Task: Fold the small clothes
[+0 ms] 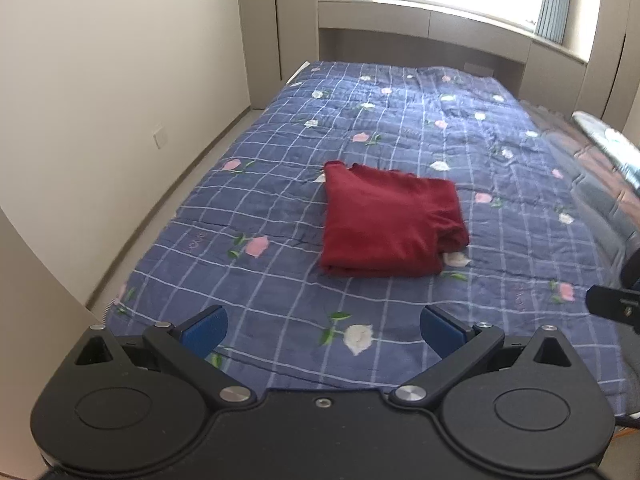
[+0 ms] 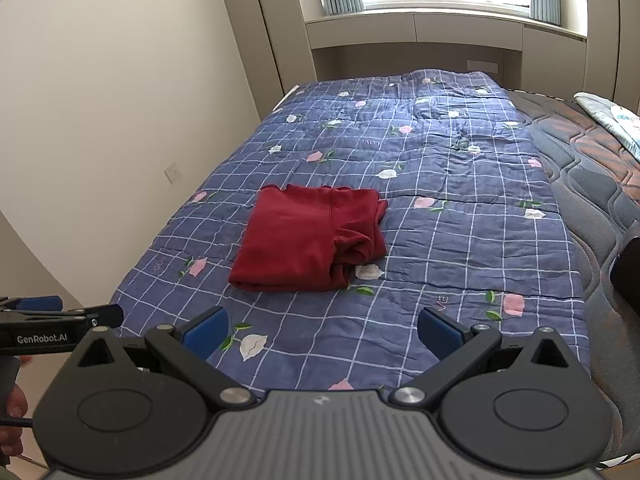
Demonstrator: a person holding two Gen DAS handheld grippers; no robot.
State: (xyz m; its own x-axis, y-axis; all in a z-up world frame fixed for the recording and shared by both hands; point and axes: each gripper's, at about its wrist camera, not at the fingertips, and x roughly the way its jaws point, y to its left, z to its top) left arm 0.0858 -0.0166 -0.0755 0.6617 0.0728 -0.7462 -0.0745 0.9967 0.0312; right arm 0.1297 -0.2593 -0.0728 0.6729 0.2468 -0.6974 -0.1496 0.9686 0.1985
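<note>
A dark red garment [image 1: 390, 222] lies folded into a rough square on the blue checked quilt [image 1: 280, 200]; it also shows in the right wrist view [image 2: 310, 240]. My left gripper [image 1: 323, 330] is open and empty, held above the quilt's near end, short of the garment. My right gripper [image 2: 323, 332] is open and empty too, back from the garment and slightly right of it. The left gripper's side [image 2: 60, 320] shows at the left edge of the right wrist view.
The quilt [image 2: 460, 220] covers most of the bed. A bare quilted mattress strip [image 2: 592, 168] runs along the right, with a light patterned cloth [image 2: 608, 120] at the far right. A wall and floor gap lie left of the bed. A window ledge stands at the head.
</note>
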